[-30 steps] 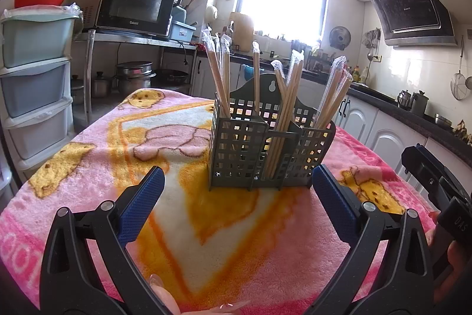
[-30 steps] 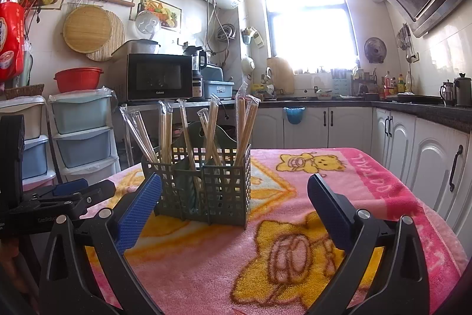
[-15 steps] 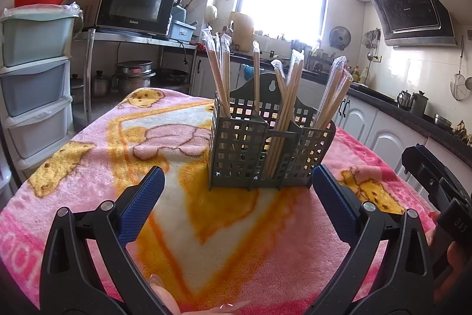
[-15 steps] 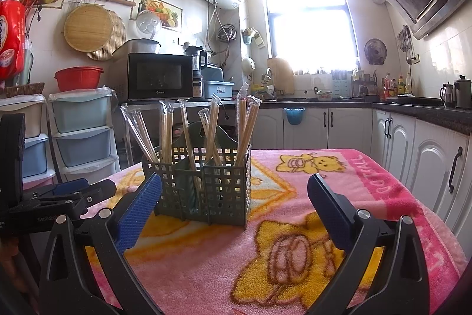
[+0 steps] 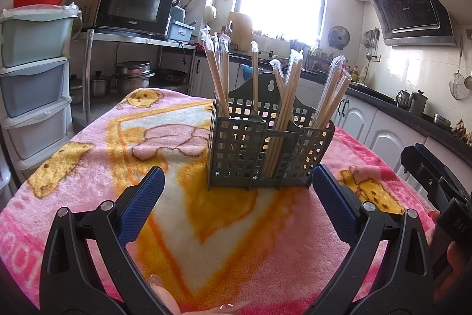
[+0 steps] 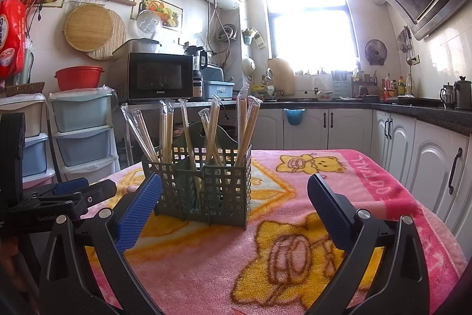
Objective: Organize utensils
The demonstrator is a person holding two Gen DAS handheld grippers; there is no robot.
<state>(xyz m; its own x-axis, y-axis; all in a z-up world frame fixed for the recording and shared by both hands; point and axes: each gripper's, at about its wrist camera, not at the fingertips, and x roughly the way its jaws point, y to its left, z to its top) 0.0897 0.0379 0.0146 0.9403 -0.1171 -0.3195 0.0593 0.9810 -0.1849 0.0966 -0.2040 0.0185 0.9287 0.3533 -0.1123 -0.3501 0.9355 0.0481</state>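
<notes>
Left wrist view looks straight down the left claw [image 5: 237, 197], whose blue pads [image 5: 138, 205] stand wide apart with nothing between them; the caddy [image 5: 265, 149] sits just ahead of the fingertips, centred in the gap, on the blanket [image 5: 88, 155]; wrapped chopsticks [image 5: 219, 76] stand in its compartments, leaning outward in bundles, some at the far left ahead of the claw, some in the middle, some at the right; they appear already sorted upright so that each compartment holds its own lot, and I see none lying loose on the blanket, so I judge the task near its end or done; the claw is held low and level, fingers pointing forward over the blanket, apparently at rest in front of the caddy rather than reaching; part of a hand [image 5: 451, 262] shows at the right edge beside the other device; right wrist view shows the right claw [image 6: 234, 197] likewise spread wide and empty, level and low, with the caddy [image 6: 203, 188] ahead and to the left of its gap, close by the left pad [image 6: 138, 211], and the chopsticks [image 6: 246, 126] rising above it; the left claw [image 6: 70, 188] lies off to the left of this claw, near the table edge; both tools flank the caddy from the near side, a stance that would suit either a last check or a withdrawal
</notes>
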